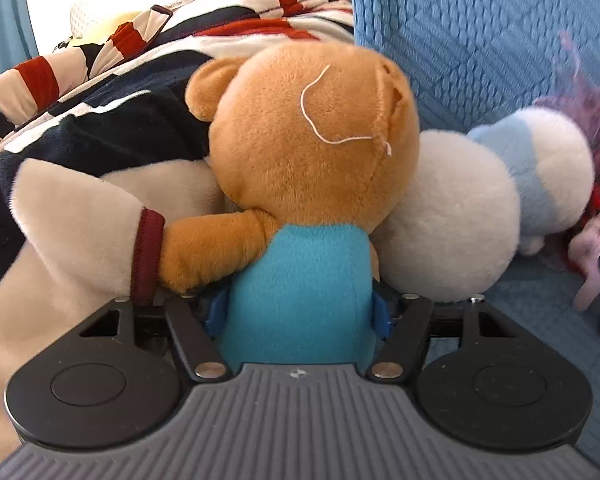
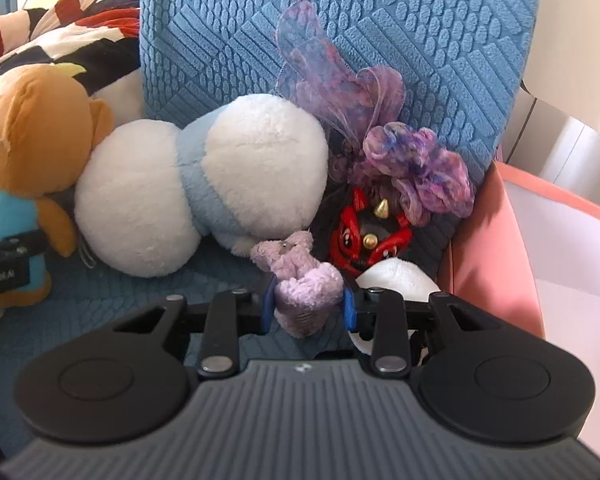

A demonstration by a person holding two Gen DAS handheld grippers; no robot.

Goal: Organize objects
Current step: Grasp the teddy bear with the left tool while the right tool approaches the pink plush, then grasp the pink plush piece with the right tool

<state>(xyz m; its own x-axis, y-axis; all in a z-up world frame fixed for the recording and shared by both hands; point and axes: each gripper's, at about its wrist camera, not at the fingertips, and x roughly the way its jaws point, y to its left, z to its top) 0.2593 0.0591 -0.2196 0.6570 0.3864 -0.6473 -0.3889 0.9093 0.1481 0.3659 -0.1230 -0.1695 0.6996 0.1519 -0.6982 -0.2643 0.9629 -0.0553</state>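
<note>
A brown plush bear (image 1: 312, 132) in a teal shirt sits upright on the blue sofa seat, its back to the left wrist view. My left gripper (image 1: 300, 316) is shut on its teal body, a blue pad pressing each side. The bear (image 2: 32, 132) also shows at the left edge of the right wrist view. A small lilac plush toy (image 2: 300, 276) lies on the seat in that view. My right gripper (image 2: 308, 310) is shut on it, with the blue pads against its sides.
A white and pale blue plush (image 2: 196, 184) lies between the two toys. A red-masked doll with purple hair (image 2: 364, 232) leans on the blue sofa back (image 2: 420, 40). A pink box (image 2: 496, 240) stands at the right. A beige plush (image 1: 60, 232) and striped blanket (image 1: 100, 80) lie left.
</note>
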